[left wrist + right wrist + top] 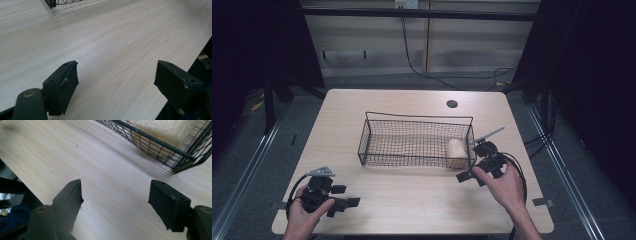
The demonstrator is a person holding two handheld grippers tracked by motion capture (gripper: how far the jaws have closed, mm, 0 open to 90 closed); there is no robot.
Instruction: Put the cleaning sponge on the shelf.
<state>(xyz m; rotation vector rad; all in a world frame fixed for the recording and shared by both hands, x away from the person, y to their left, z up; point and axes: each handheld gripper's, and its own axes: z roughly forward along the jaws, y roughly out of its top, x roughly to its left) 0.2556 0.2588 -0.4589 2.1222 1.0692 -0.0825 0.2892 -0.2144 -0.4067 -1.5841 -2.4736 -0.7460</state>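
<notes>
A black wire basket (412, 142) stands in the middle of the light wood table (412, 192). A beige fabric roll (456, 150) lies inside it at its right end. My right gripper (471, 178) is open just in front of the basket's right front corner, held by a hand. In the right gripper view its jaws (116, 188) stand wide apart over bare wood, with the basket (155, 142) and the roll (165, 130) ahead at the upper right. My left gripper (346, 195) is open at the table's near left corner. Nothing lies between its jaws (116, 72); a basket corner (53, 2) shows far ahead.
A round cable hole (452, 104) sits near the table's far edge. A tape piece (543, 202) marks the near right corner. Cables (432, 75) run over the floor behind the table. The table's near edge (175, 80) lies close to the left gripper.
</notes>
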